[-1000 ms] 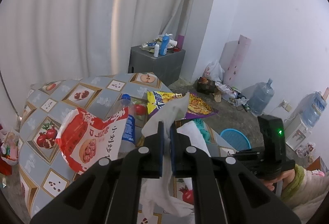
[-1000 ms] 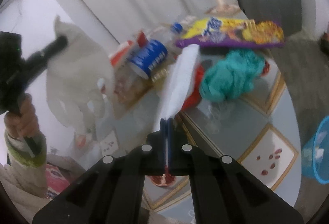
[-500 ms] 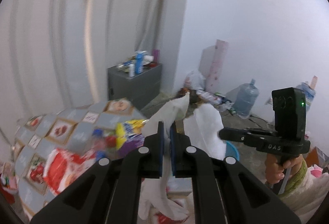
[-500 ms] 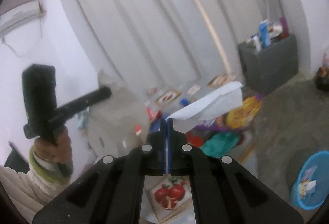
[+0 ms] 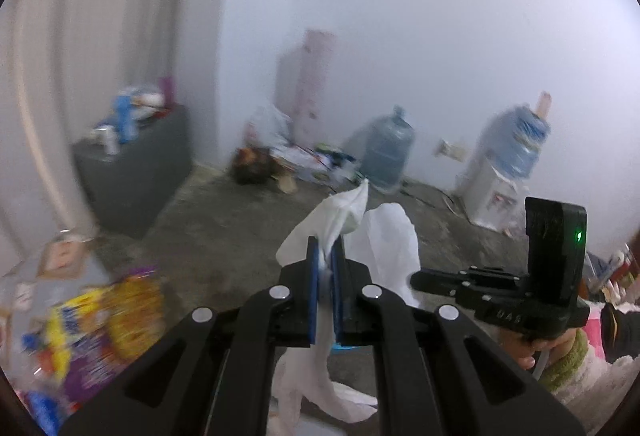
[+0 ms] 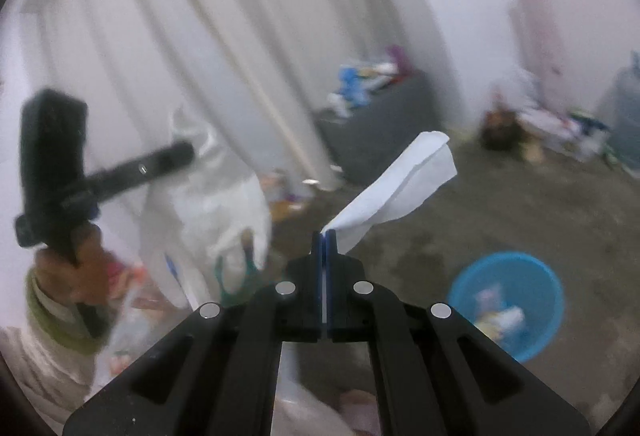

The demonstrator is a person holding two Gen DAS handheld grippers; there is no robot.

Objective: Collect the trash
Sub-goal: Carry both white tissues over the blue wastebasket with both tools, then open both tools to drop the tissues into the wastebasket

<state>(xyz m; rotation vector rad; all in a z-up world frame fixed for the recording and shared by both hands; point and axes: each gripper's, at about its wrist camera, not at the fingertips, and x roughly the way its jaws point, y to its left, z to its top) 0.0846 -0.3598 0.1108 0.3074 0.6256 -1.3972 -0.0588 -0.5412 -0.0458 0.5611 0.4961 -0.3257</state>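
Note:
My left gripper (image 5: 326,250) is shut on a crumpled white tissue (image 5: 334,218) that sticks up past the pads and hangs in a long tail below them. My right gripper (image 6: 325,236) is shut on a flat folded white tissue (image 6: 400,184) that stands up to the right. In the left wrist view the right gripper (image 5: 416,278) is close on the right, carrying its tissue (image 5: 390,248). In the right wrist view the left gripper (image 6: 186,151) is on the left with its tissue (image 6: 216,212). A blue basket (image 6: 516,268) holding some trash stands on the floor, low right of my right gripper.
Blurred snack bags (image 5: 104,320) lie on the patterned table at lower left. A grey cabinet (image 5: 132,172) with bottles stands by the curtain. A water jug (image 5: 386,152), a water dispenser (image 5: 504,172) and floor clutter (image 5: 304,164) line the far wall. The floor is bare concrete.
Both grippers swung away from the table toward the open floor, each still holding its tissue. The table slid out to the left, and the blue basket came nearer in the right wrist view.

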